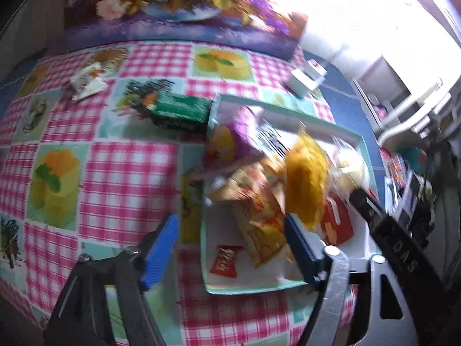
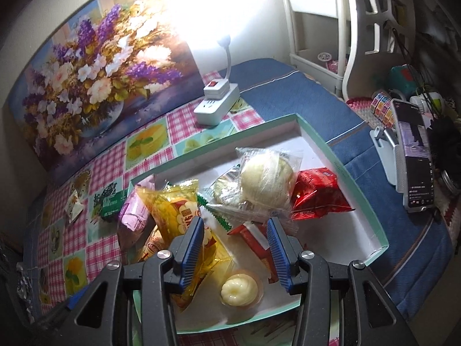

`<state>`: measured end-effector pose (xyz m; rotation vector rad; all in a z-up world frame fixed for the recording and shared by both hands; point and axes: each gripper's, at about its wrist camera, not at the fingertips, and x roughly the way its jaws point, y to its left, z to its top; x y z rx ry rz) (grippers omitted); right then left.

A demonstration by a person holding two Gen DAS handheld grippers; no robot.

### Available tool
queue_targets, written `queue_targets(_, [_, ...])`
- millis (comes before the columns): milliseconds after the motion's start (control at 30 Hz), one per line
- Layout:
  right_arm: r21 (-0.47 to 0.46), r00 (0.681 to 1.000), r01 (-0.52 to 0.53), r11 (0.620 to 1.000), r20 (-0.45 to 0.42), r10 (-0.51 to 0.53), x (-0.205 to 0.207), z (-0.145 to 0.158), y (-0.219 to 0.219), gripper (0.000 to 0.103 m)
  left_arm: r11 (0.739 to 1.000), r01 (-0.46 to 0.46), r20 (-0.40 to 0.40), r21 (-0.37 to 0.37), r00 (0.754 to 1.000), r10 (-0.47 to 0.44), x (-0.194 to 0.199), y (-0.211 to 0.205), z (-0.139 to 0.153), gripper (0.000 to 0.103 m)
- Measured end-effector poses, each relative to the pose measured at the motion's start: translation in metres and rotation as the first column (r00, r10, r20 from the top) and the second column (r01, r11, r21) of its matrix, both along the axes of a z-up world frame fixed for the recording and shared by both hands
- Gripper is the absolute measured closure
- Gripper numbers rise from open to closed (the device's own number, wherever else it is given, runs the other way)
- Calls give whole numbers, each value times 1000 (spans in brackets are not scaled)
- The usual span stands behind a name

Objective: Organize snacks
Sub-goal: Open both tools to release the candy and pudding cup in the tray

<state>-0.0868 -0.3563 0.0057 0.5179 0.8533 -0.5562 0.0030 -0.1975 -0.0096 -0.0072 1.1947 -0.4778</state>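
A shallow mint-rimmed white box (image 1: 211,288) (image 2: 360,190) lies on the checked tablecloth and holds several snack packets: a yellow packet (image 1: 306,178) (image 2: 175,213), a purple one (image 2: 134,214), a red one (image 2: 317,193), wrapped buns (image 2: 266,178), a small red candy (image 1: 224,261) and a jelly cup (image 2: 239,289). A green box (image 1: 180,111) and a small white packet (image 1: 86,82) lie on the cloth outside it. My left gripper (image 1: 230,248) is open and empty over the box's left edge. My right gripper (image 2: 234,243) is open and empty, low over the packets.
A flower painting (image 2: 95,77) leans at the back. A white power strip with a lamp (image 2: 216,103) stands behind the box. A phone on a stand (image 2: 415,155) and a white shelf (image 2: 317,28) are at the right. Blue cloth (image 2: 288,95) covers the right side.
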Motion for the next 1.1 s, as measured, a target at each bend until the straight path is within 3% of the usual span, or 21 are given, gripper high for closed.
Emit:
queue_targets(33, [3,1000,-10,1000,-6,10,1,-2,2,52,1000,-26,10,4,1000,26,2,6,1,16])
queue_targets(100, [5,999,-30,1000,-16,30,5,-4,5,31,996,-87,26,15,996,87,8,21,2,14])
queue_targets(233, [-8,998,-62,998,-20,62,9,-5,11,26,979,-199,34,36,980,198,20,42,-2,9])
queue_targets(433, [-18,996,-80,997,-28,79,13,-6,14,12,948,-317,25,15,948,317,32,69,-6,8])
queue_targets(500, [-24,996,-85,996,-26,85,13,-6,15,0,935,-353,43,21,935,352,34,75,-6,8])
queue_targets(767, [-64,992,-127,990,-7,127,16,-1,23,0,897,-436,99,65,898,429,43,98,-5,8])
queue_targets(1100, [-97,970,-200,975,122,211,18,18,43,0,854,-513,203,93,849,488,49,117,3,8])
